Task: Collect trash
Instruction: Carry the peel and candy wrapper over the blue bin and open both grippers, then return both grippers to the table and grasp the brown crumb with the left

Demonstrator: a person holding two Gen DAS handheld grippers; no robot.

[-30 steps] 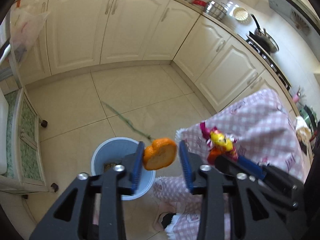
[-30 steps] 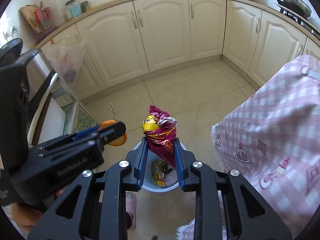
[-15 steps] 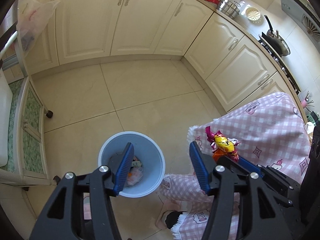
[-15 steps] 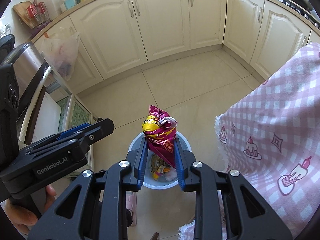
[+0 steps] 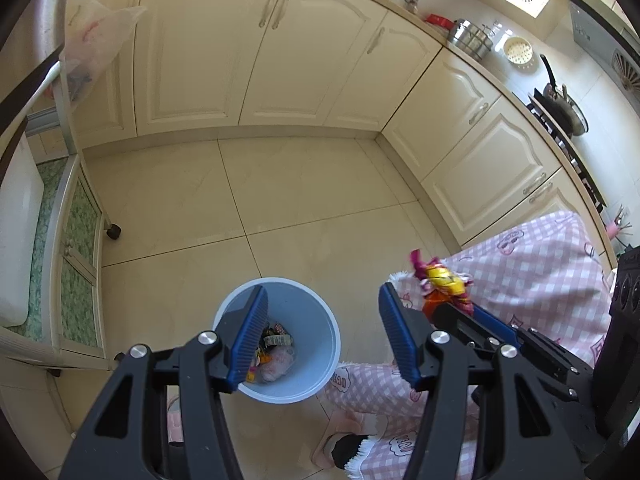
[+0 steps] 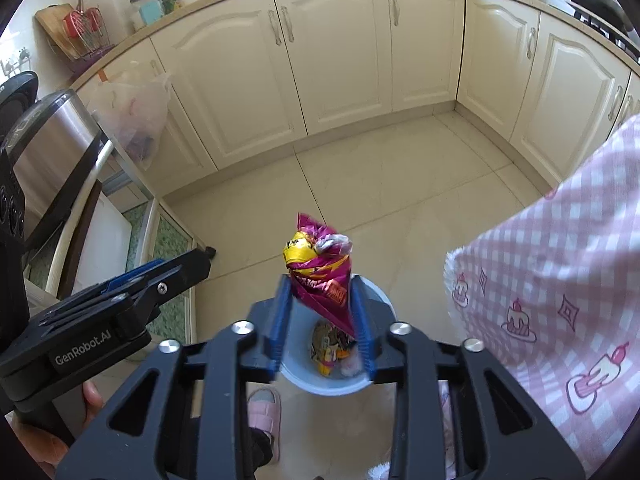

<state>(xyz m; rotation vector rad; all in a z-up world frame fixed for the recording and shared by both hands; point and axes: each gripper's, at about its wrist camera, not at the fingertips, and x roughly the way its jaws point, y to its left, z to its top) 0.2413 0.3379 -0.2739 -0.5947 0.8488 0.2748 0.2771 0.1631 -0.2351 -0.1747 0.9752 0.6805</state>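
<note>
A light blue trash bin [image 5: 316, 312] stands on the tile floor with wrappers inside; it also shows in the right wrist view [image 6: 304, 376]. My left gripper [image 5: 322, 300] is open and empty, held above the bin. My right gripper [image 6: 320, 292] is shut on a crumpled purple and yellow snack wrapper [image 6: 320, 264] and holds it above the bin. The wrapper [image 5: 440, 280] and the right gripper also show at the right of the left wrist view. The left gripper [image 6: 168, 272] shows at the left of the right wrist view.
A table with a pink checked cloth [image 5: 540, 272] is at the right, its edge beside the bin. Cream cabinets [image 5: 260, 52] line the far walls. A wheeled cart [image 5: 68, 240] with a steel appliance [image 6: 52, 140] stands at the left. A pink slipper [image 6: 264, 412] lies by the bin.
My left gripper opened and the orange peel it held is gone from it. The right gripper holds the wrapper as before, over the bin.
</note>
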